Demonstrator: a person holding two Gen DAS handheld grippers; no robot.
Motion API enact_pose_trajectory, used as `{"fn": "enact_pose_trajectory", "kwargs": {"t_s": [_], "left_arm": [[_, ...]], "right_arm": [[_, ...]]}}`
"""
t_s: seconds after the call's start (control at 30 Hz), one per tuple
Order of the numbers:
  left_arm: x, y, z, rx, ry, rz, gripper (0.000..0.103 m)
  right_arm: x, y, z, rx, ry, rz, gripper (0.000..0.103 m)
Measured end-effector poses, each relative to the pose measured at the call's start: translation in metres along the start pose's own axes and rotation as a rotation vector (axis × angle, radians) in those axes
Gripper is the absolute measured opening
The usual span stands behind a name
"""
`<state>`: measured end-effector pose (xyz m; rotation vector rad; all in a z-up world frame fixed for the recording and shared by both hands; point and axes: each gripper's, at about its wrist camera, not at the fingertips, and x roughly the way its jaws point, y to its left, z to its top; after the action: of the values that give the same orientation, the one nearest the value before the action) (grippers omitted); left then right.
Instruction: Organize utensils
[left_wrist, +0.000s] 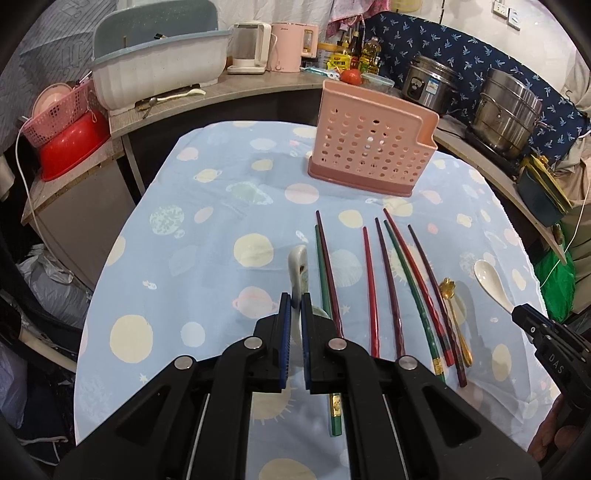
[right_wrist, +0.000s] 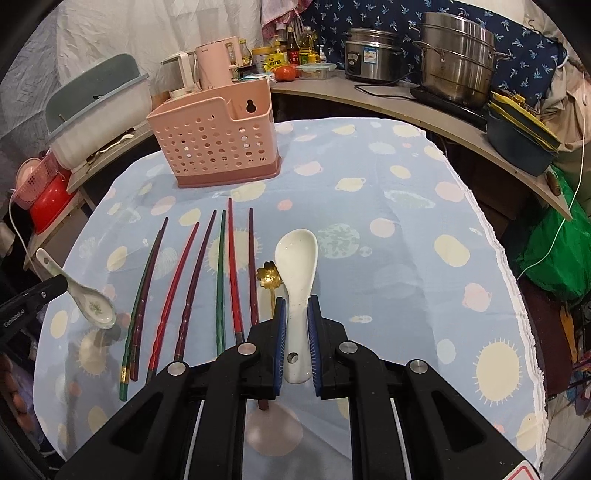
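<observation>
My left gripper (left_wrist: 294, 299) is shut on the handle of a patterned ceramic spoon (left_wrist: 298, 267). In the right wrist view that spoon (right_wrist: 94, 304) hangs tilted above the cloth at the left, bowl down. My right gripper (right_wrist: 297, 301) is shut on the handle of a white ceramic spoon (right_wrist: 297, 258), whose bowl points forward. The same white spoon (left_wrist: 489, 277) shows at the right of the left wrist view. Between them several red, green and maroon chopsticks (right_wrist: 192, 280) lie side by side, with a small gold spoon (right_wrist: 270, 278) beside them. A pink perforated utensil holder (right_wrist: 218, 144) stands behind.
A blue tablecloth with pastel planets (right_wrist: 406, 229) covers the table; its edges drop off at left and right. A curved counter (right_wrist: 424, 107) behind carries steel pots (right_wrist: 454, 62), kettles, bottles and a dish drainer (left_wrist: 159, 70). A red basin (left_wrist: 70, 147) sits at the far left.
</observation>
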<state>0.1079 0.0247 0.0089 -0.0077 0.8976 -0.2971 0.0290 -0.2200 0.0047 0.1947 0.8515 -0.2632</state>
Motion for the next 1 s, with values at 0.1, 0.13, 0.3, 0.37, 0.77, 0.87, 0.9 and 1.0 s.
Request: {"fn": "enact_pose_trajectory", "kwargs": {"t_s": [0.1,0.13,0.3,0.37,0.77,0.87,0.9,1.0], "left_arm": [[-0.006,-0.002,0.010,0.009,-0.021,-0.002,0.005],[-0.008,-0.003,0.013,0.012,-0.028,-0.001,0.005],[-0.016,-0.009,0.034,0.029,-0.066,0.005,0.005],[-0.018,-0.010,0.039,0.031,-0.079,0.004,0.005],[-0.004,-0.013,0.023,0.014,-0.024,-0.020,0.005],[-0.001,-0.012,0.014,0.009,-0.007,-0.022,0.005],[0.000,-0.011,0.010,0.008,-0.001,-0.021,0.005],[0.003,-0.010,0.002,0.005,0.017,-0.019,0.005]], "right_arm": [[-0.006,0.002,0.010,-0.008,-0.019,0.015,0.010],[-0.008,0.003,0.014,-0.014,-0.026,0.017,0.001],[-0.014,0.009,0.037,-0.040,-0.072,0.016,0.001],[-0.010,0.008,0.042,-0.040,-0.070,0.014,0.001],[0.020,-0.008,-0.034,-0.013,0.112,0.032,0.044],[0.029,-0.006,-0.054,-0.042,0.151,0.015,0.044],[0.033,-0.006,-0.058,-0.045,0.160,0.013,0.042],[0.040,-0.005,-0.063,-0.061,0.157,-0.002,0.041]]}}
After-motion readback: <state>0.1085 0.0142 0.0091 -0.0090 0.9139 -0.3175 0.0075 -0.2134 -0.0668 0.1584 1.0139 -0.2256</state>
